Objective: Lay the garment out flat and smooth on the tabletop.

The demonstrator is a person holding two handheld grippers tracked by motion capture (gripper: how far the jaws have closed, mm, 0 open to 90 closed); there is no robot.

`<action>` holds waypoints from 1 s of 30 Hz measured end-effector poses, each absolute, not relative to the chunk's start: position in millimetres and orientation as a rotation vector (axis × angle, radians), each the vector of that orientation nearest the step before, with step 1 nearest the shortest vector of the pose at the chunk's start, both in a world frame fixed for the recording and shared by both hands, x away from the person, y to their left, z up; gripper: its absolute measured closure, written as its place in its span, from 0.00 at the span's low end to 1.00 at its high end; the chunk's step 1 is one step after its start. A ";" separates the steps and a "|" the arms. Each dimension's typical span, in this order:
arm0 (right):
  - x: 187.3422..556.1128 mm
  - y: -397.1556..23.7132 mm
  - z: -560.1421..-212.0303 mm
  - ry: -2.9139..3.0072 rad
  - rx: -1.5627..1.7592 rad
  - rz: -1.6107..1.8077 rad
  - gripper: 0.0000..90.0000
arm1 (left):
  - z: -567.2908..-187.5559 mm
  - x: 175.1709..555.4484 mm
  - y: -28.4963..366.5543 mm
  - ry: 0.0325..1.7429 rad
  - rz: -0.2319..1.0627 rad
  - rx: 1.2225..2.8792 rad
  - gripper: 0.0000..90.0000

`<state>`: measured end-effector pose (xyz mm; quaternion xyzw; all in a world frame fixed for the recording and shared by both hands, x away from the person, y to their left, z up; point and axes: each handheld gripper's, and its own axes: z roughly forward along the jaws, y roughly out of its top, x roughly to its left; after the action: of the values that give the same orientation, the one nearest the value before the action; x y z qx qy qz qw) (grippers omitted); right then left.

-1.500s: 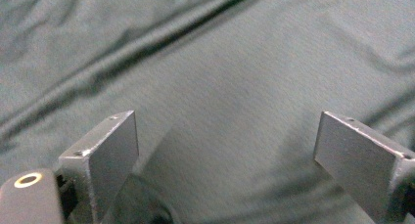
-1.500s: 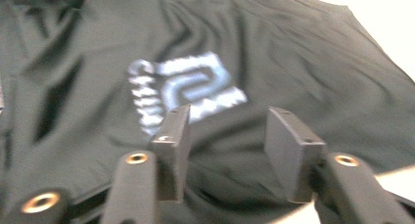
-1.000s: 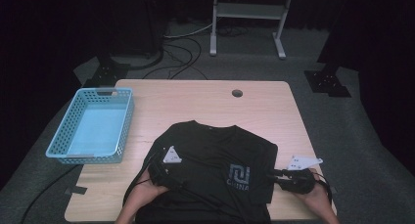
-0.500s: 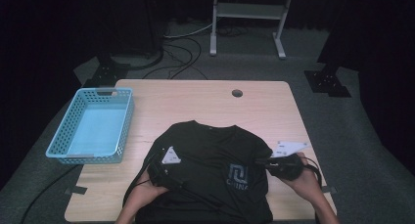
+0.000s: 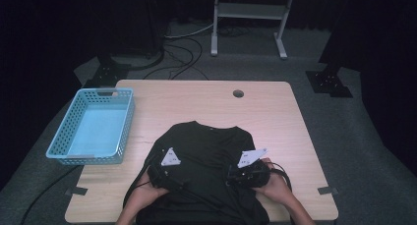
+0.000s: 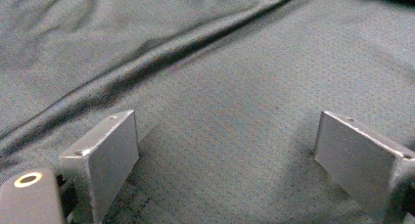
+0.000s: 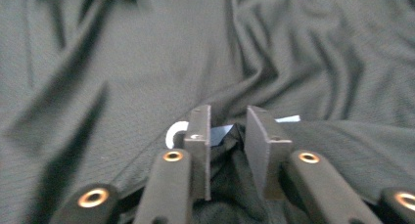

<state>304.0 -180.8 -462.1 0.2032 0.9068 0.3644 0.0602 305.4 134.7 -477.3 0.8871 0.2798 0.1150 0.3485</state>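
On the table's (image 5: 275, 112) near half lies a black shirt (image 5: 206, 151), spread flat with its collar toward the far edge and its hem toward the person, so its long axis runs from near to far. A blue basket (image 5: 93, 124) stands apart from it at the left. From the high view the left gripper (image 5: 160, 173) rests on the shirt's left side and the right gripper (image 5: 241, 176) on its right side, each with a hand behind it; how the jaws stand cannot be read from there. The left gripper view settles that for its own tool: the left gripper (image 6: 225, 150) has its jaws spread wide, tips down on smooth fabric with nothing pinched, a long fold running slantwise beyond them. The right gripper view shows the right gripper (image 7: 229, 136) with jaws narrow, having just been opening, and a bunch of cloth with a bit of white print between them; whether the pads still press on it I cannot tell.
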 end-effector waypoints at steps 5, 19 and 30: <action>303.5 -210.5 -443.5 2.636 0.698 1.260 0.81 | -477.8 304.6 134.9 0.728 0.304 2.294 0.09; 318.8 -236.6 -470.0 2.542 0.772 1.059 0.73 | -477.7 304.8 134.3 0.732 0.305 2.295 0.09; 341.7 -195.8 -458.3 2.541 0.738 1.042 0.97 | -478.2 304.6 134.7 0.731 0.306 2.289 0.09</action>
<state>341.7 -195.8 -458.3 0.2566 0.8837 0.3623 0.1485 304.6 134.7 -478.2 0.8846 0.2823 0.1183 0.3519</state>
